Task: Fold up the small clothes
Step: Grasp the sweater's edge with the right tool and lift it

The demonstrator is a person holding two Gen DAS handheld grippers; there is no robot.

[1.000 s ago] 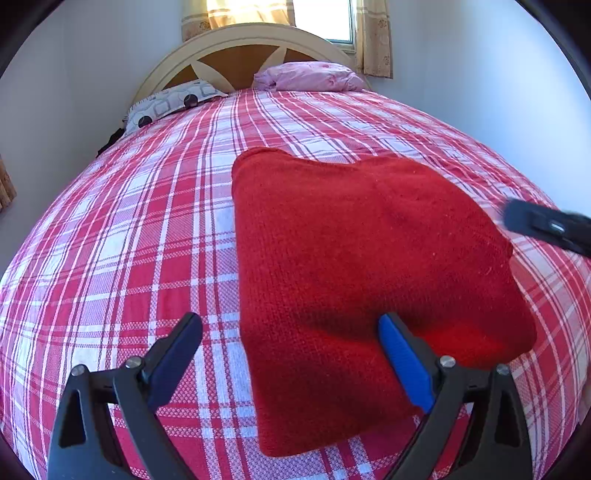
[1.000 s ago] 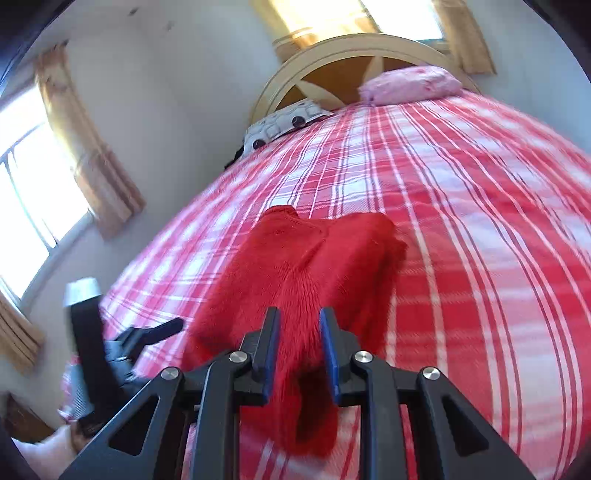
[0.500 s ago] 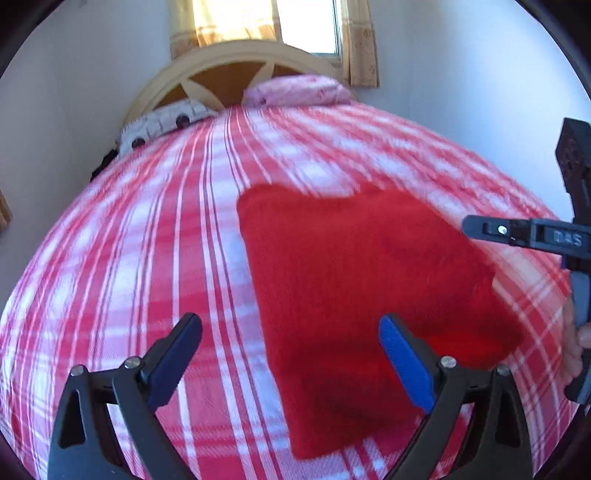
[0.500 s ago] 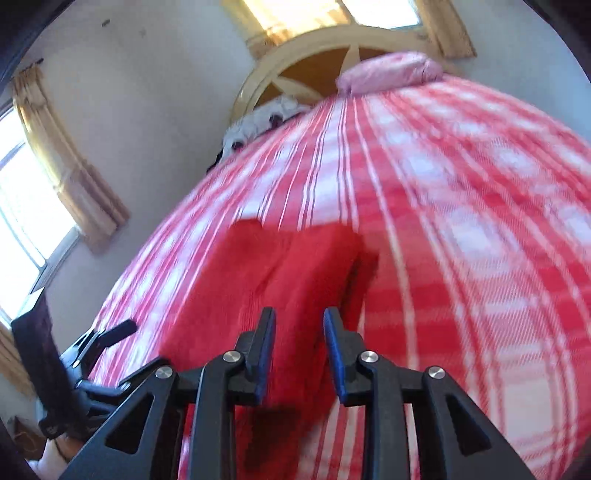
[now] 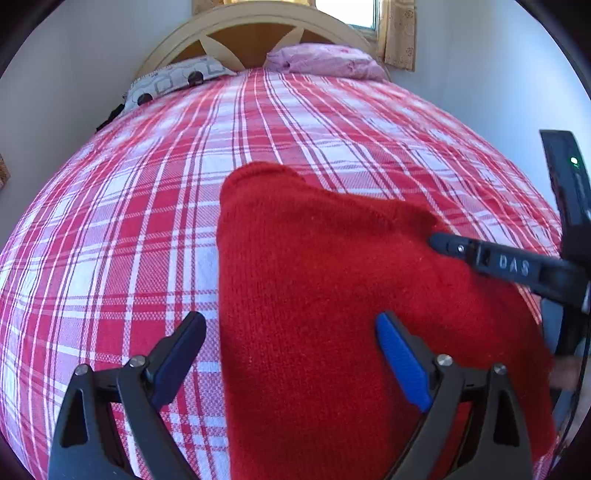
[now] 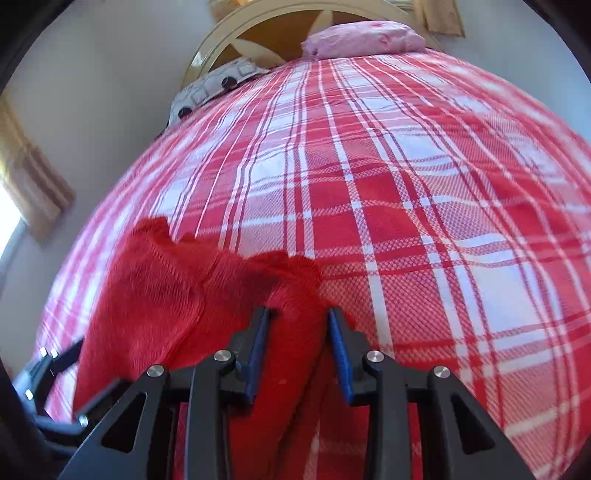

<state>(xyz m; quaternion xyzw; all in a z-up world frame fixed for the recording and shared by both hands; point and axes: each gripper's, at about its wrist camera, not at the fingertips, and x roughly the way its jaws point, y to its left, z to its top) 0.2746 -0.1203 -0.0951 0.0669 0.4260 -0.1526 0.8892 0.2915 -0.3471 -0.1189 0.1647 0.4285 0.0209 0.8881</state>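
Observation:
A red knitted garment [image 5: 332, 295] lies folded on the red and white plaid bed cover [image 5: 147, 206]. My left gripper [image 5: 291, 354] is wide open just above the garment's near left part, holding nothing. My right gripper [image 6: 297, 325] has its jaws narrowly apart with a bunched fold of the red garment [image 6: 155, 295] between them at its right edge. The right gripper also shows in the left wrist view [image 5: 443, 245], reaching onto the garment from the right.
A patterned grey pillow [image 5: 173, 79] and a pink pillow [image 5: 325, 61] lie at the far headboard [image 5: 255, 26]. White walls stand close on both sides of the bed. A curtained window [image 6: 33, 184] is on the left wall.
My right gripper has come in over the garment's right edge and opened slightly around a fold of it. My left gripper has stayed open and drifted a little closer over the garment.

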